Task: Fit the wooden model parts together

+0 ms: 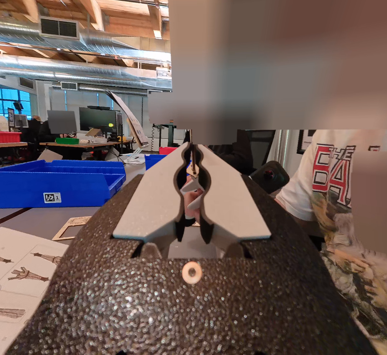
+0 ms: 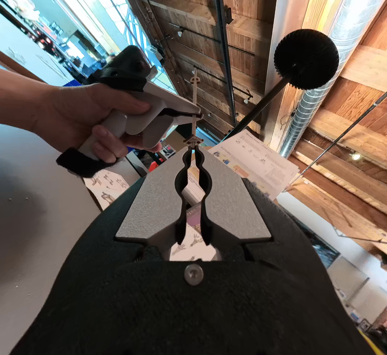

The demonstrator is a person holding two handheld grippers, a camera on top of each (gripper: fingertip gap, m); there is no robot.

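Note:
My left gripper [image 1: 191,152] is shut on a thin wooden strip [image 1: 193,162] that I see edge-on, standing upright between the pads. In the right wrist view a hand holds that left gripper [image 2: 198,114] at the left, pinching the long thin wooden strip [image 2: 195,97] near its middle. My right gripper [image 2: 192,148] is shut on a small wooden cross part [image 2: 193,141] at the strip's lower end, touching the strip. Both grippers hold the parts up in the air. In the left wrist view the right gripper's fingers [image 1: 191,186] show through the gap, just below the strip.
Blue bins [image 1: 62,181] stand on the grey table at the left. A punched-out wooden sheet frame [image 1: 71,227] and an instruction sheet [image 1: 21,271] lie near me. A person in a white T-shirt [image 1: 303,187] is at the right. Another instruction page [image 2: 251,162] stands beyond the grippers. Less than 4 cm separates the two grippers' tips.

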